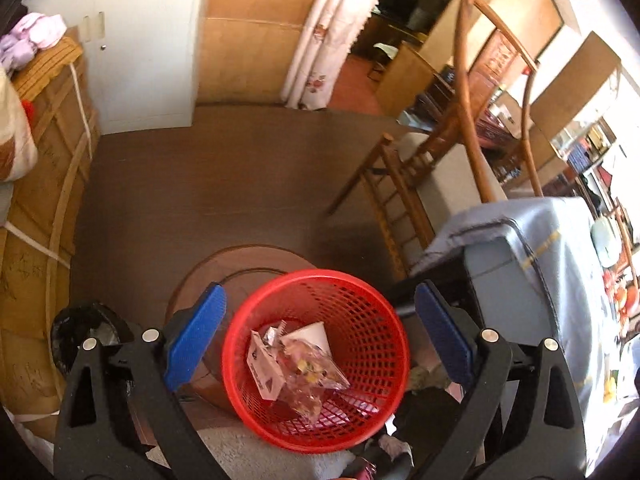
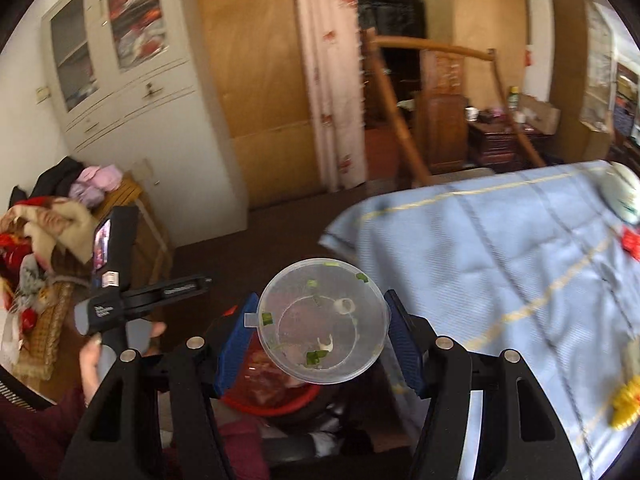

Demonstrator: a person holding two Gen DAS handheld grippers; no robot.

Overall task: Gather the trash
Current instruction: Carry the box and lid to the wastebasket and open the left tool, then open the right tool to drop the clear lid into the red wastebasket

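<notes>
Hanging over the red mesh wastebasket [image 1: 316,360], the left gripper [image 1: 318,336] stands wide with nothing between its blue pads [image 1: 196,336]; wrappers [image 1: 296,368] lie inside the basket. The right gripper [image 2: 320,340] clamps a clear plastic container [image 2: 324,320] flecked with food scraps, above that basket and beside the blue-clothed table [image 2: 500,264]

Left claw [image 1: 316,344] points steeply downward, blue pads spread wide with nothing pressed between them; right claw [image 2: 320,336] tilts down, pads clamping a clear lid [image 2: 323,320]
</notes>
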